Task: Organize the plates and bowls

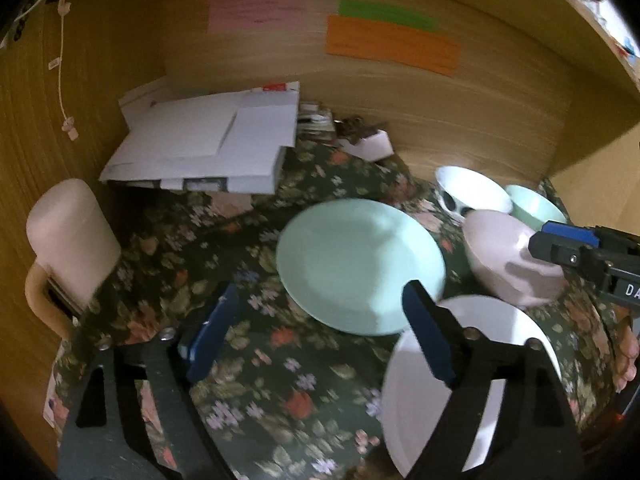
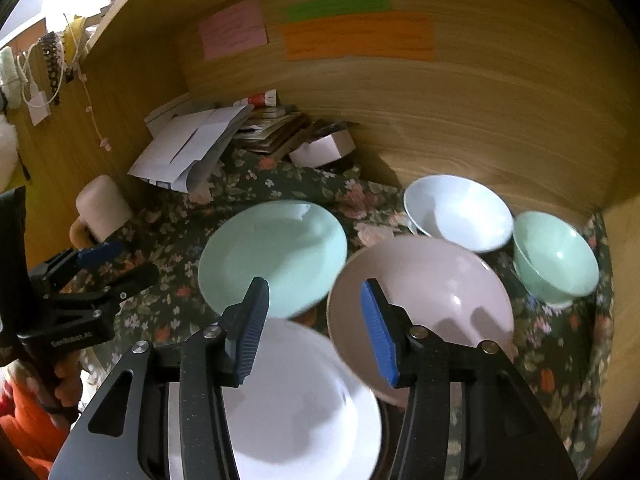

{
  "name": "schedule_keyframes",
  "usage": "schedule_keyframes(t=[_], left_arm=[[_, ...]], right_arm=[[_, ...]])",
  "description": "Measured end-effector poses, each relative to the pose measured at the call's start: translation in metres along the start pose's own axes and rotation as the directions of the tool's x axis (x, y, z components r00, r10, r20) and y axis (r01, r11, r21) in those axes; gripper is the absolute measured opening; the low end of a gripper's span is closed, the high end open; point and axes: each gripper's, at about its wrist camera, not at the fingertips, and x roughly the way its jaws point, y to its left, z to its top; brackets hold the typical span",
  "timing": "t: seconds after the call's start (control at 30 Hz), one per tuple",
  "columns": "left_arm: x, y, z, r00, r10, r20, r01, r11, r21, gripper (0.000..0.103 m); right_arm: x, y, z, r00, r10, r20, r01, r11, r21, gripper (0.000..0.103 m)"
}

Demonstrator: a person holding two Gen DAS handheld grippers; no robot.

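Observation:
On the floral cloth (image 2: 280, 184) lie a mint plate (image 2: 272, 256) (image 1: 360, 264), a white plate (image 2: 300, 400) (image 1: 496, 344), a pink bowl (image 2: 424, 292) (image 1: 508, 256), a white bowl (image 2: 456, 212) (image 1: 468, 188) and a small mint bowl (image 2: 556, 256) (image 1: 536, 204). My right gripper (image 2: 316, 300) is open and empty, above the gap between the white plate, mint plate and pink bowl; it shows in the left wrist view (image 1: 568, 248) over the pink bowl. My left gripper (image 1: 320, 304) is open and empty, above the mint plate's near edge.
A pink mug (image 1: 72, 236) (image 2: 104, 208) stands at the left. White papers and boxes (image 1: 208, 144) (image 2: 192, 144) are piled at the back left, with a small white box (image 2: 324, 144). Wooden walls close in the back and sides, with coloured notes (image 2: 356, 36).

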Motion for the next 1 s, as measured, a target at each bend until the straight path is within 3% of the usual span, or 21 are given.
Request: schedule_keyframes(t=[0.33, 0.57, 1.0], left_arm=[[0.041, 0.020, 0.015, 0.997, 0.037, -0.063, -0.037, 0.999, -0.012, 0.088], [0.072, 0.035, 0.019, 0.991, 0.039, -0.128, -0.043, 0.998, -0.034, 0.088], [0.112, 0.052, 0.013, 0.972, 0.016, -0.233, -0.035, 0.996, -0.078, 0.088]], right_arm=[[0.046, -0.003, 0.033, 0.998, 0.019, -0.067, -0.021, 0.999, -0.030, 0.045], [0.090, -0.011, 0.048, 0.986, 0.012, -0.165, -0.021, 0.998, -0.057, 0.045], [0.167, -0.020, 0.059, 0.928, -0.051, -0.369, -0.010, 0.987, -0.161, 0.045]])
